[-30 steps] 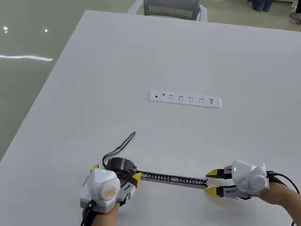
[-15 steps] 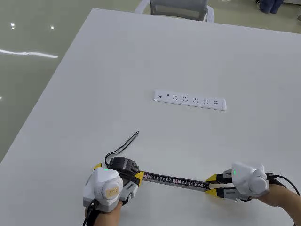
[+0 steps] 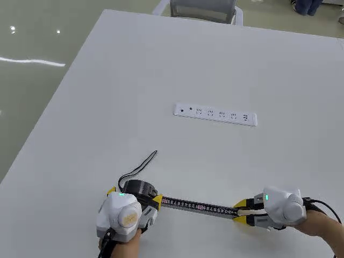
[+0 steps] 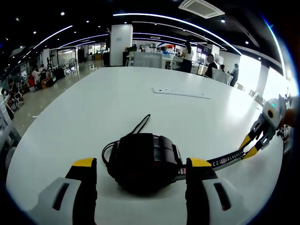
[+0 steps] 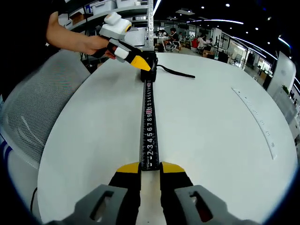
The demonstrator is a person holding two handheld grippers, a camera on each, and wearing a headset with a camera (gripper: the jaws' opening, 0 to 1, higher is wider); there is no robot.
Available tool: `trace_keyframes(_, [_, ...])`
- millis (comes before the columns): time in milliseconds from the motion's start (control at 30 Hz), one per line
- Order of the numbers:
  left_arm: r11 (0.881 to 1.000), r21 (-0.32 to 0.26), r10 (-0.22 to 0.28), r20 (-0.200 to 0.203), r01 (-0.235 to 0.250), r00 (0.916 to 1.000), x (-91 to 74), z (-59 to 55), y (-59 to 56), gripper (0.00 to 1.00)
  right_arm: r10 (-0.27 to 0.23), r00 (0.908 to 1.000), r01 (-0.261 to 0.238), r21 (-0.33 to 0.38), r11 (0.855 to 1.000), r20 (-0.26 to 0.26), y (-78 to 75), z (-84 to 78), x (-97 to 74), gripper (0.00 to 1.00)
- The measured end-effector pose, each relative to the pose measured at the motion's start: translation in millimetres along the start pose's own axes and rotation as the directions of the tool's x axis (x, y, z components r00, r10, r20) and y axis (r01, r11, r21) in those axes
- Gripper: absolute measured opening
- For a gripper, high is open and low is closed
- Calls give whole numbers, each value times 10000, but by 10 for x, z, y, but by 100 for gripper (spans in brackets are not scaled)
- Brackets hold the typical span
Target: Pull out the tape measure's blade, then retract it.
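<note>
The black tape measure case [image 3: 138, 189] sits on the white table near its front edge, with a black wrist strap [image 3: 141, 163] trailing away behind it. My left gripper [image 3: 134, 200] is shut on the case [image 4: 143, 160], one yellow-tipped finger on each side. The dark blade [image 3: 199, 206] with white numbers lies pulled out along the table to the right. My right gripper [image 3: 240, 210] is shut on the blade's end [image 5: 150, 163]; from there the blade [image 5: 149, 117] runs straight to the case [image 5: 149, 63].
A white power strip [image 3: 215, 114] lies flat at mid-table beyond the blade. A grey chair [image 3: 203, 9] stands at the far edge. The table's left edge [image 3: 51, 115] drops to a glossy floor. A mesh chair back [image 5: 42, 108] is near the right gripper.
My right gripper has gone from open around the blade's end to shut on it. The left gripper still holds the case. The head camera shifted slightly.
</note>
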State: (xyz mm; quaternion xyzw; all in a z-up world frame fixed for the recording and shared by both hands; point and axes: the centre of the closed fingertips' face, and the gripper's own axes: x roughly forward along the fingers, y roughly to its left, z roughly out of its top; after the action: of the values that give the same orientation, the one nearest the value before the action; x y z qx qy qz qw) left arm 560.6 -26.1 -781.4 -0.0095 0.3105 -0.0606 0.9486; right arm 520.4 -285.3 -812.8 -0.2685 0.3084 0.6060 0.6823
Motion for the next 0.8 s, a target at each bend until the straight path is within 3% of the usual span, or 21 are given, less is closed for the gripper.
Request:
trace_keyframes(500, [9957, -816, 442, 85, -433, 9990, 71, 22, -8, 70, -18, 10000, 18, 51, 10000, 43, -5, -18, 3, 14])
trace_keyframes(800, [9952, -870, 455, -27, -456, 9990, 78, 6, -29, 65, -58, 10000, 58, -21, 10000, -11, -5, -14, 1, 14])
